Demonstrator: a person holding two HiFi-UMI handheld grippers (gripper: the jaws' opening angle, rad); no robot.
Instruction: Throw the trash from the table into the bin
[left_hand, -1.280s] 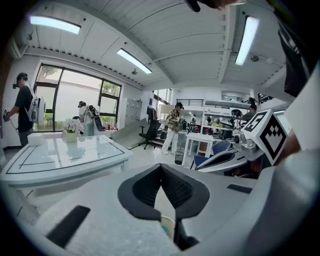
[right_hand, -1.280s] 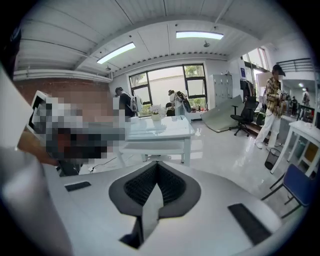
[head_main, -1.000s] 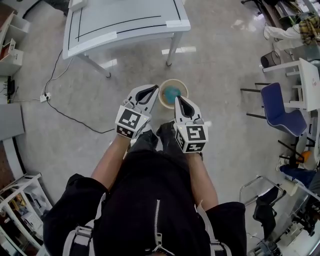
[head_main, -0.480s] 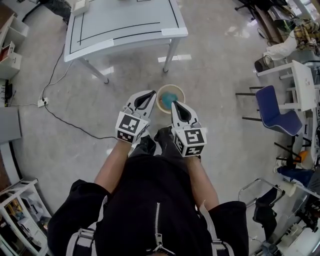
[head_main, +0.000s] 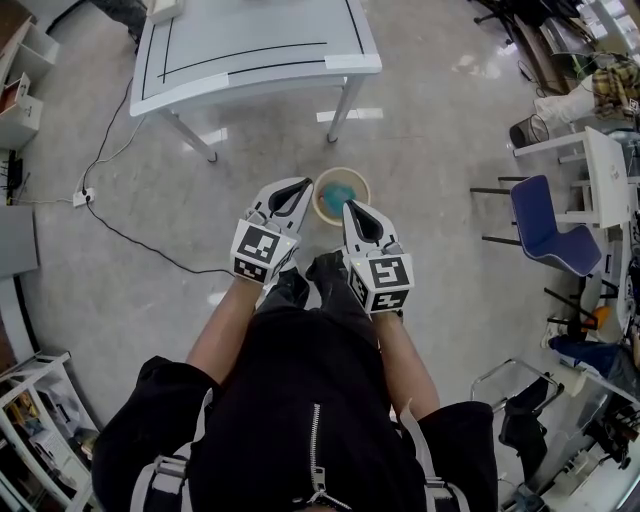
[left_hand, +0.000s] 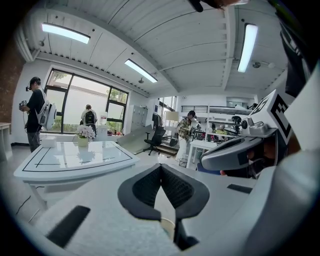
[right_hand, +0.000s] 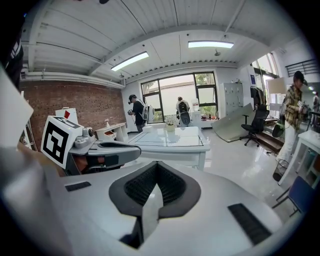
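1. Head view: a round beige bin stands on the glossy grey floor, near the near right leg of the white tabletop with a black outline. The crumpled blue-green trash lies inside the bin.
2. Head view: a person in a black zipped jacket holds the left tongs and the right tongs side by side. The left tips are at the bin's left rim and the right tips at its near rim.
3. Left gripper view: the left tongs are clenched, the dark pads meet at the tips, and nothing is gripped. The tabletop lies to the left and carries a small pot of white flowers at its far side. The right tongs show at the right.
4. Right gripper view: the right tongs are clenched and empty too. The left tongs show at the left and the tabletop lies straight ahead. A red brick wall stands far left, and a black office chair far right.
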